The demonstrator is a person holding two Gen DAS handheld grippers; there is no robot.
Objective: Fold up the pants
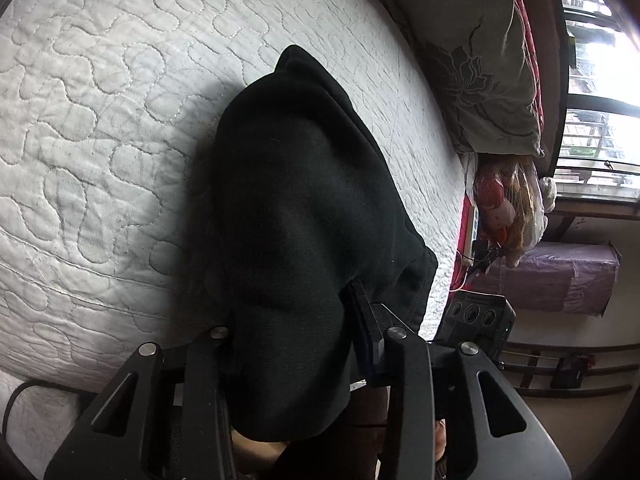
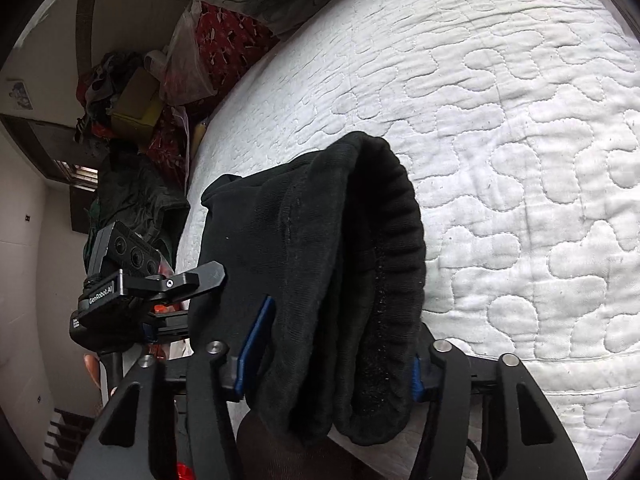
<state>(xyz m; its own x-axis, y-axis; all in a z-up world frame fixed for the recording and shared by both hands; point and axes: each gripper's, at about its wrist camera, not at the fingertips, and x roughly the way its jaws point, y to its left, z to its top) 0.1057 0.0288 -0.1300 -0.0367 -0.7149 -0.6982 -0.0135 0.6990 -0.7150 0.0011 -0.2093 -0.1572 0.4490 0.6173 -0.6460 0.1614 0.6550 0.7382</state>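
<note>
Bedroom — quilted bed (image 1: 100, 128), pillow (image 1: 480, 60)

I see black pants (image 1: 304, 184), the ribbed waistband equally black, on a white quilt (image 1: 100, 100) stitched in meandering loops. My grippers are black with blue pads (image 2: 256, 340). The pillow (image 1: 472, 52) is grey-beige with a dark floral print over red fabric; a box (image 1: 560, 276) beyond is wrapped in lilac.
</note>
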